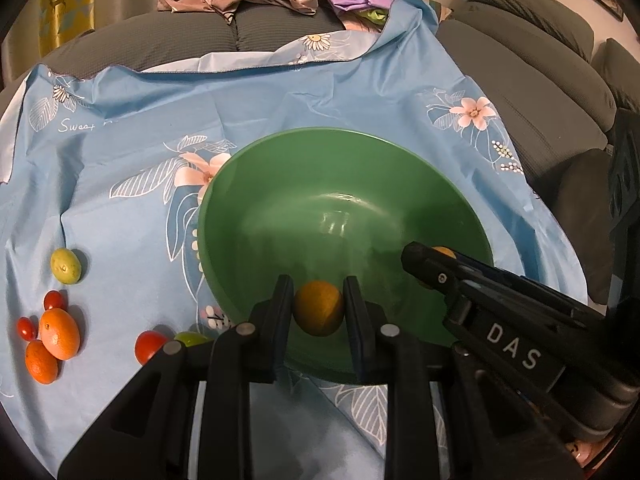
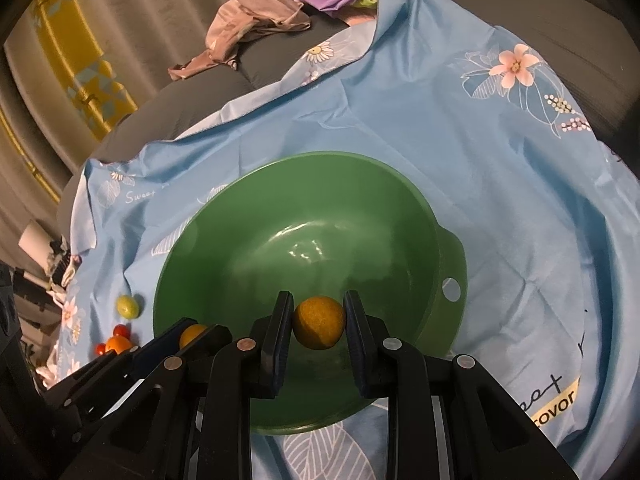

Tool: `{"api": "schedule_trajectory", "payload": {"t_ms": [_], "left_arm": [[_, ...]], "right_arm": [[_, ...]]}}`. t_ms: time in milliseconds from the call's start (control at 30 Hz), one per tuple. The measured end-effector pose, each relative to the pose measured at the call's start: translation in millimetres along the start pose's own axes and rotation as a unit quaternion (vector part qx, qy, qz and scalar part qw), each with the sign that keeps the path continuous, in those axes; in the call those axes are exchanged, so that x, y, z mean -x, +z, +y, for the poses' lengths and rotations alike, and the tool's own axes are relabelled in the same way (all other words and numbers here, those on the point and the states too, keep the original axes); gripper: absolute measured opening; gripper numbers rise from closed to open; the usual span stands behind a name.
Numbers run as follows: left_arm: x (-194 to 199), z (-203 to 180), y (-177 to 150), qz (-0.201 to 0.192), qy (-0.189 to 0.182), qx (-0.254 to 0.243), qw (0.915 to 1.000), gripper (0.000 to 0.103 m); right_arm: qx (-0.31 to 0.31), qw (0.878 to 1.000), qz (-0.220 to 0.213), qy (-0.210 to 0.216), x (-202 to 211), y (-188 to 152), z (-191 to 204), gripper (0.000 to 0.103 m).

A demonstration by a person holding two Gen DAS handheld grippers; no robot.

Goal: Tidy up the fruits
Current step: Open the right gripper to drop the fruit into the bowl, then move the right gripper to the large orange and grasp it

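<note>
Both grippers over the near half of the green bowl (image 1: 348, 184). Left gripper (image 1: 319, 308) pinches a round orange fruit (image 1: 319, 309), no clear long axis. Right gripper (image 2: 319, 322) pinches a yellow ball-shaped fruit (image 2: 319, 323). Loose fruits at 9 o'clock of the bowl; oval orange one (image 1: 59, 333) lies long axis toward 11 o'clock.

The right claw (image 2: 319, 322) grips a yellow-orange fruit (image 2: 319, 322) over the green bowl (image 2: 224, 248).

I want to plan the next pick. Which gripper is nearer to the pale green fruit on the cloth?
Left. The left gripper is over the bowl's side nearest the pale green fruit; the right gripper is farther across.
</note>
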State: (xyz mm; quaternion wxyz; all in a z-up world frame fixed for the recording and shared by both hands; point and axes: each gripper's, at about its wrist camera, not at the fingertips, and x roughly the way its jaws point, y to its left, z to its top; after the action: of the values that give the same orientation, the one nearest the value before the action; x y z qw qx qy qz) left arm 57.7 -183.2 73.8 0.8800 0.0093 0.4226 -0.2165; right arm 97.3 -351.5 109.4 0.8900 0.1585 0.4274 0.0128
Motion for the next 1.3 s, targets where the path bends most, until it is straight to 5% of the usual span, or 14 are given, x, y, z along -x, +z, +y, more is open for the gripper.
{"api": "schedule_trajectory", "payload": {"t_ms": [233,367,633,800,1000,1133,1300], "left_arm": [[4,1,1,-0.007,-0.002,0.014,0.9999,0.026],[21,5,2,-0.028,0.004,0.016,0.9995,0.045],[69,40,-1,-0.082,0.035,0.070,0.9936,0.063],[109,88,-19,-0.116,0.096,0.129,0.9801,0.067],[131,154,-59,-0.120,0.181,0.227,0.9496,0.067],[125,180,-69,-0.100,0.204,0.259,0.9388,0.067],[106,201,-79,-0.067,0.166,0.293,0.9392,0.065]], "right_arm": [[-0.005,1.000,-0.007,0.004,2,2,-1,0.029],[-0.007,1.000,-0.029,0.007,10,3,0,0.051],[0.004,0.998,-0.061,0.031,27,5,10,0.055],[0.022,0.997,-0.058,0.055,28,4,21,0.055],[0.060,0.994,-0.039,0.084,22,0,54,0.055],[0.110,0.986,-0.015,0.122,19,-10,87,0.055],[0.158,0.971,0.034,0.173,10,-18,141,0.055]]}}
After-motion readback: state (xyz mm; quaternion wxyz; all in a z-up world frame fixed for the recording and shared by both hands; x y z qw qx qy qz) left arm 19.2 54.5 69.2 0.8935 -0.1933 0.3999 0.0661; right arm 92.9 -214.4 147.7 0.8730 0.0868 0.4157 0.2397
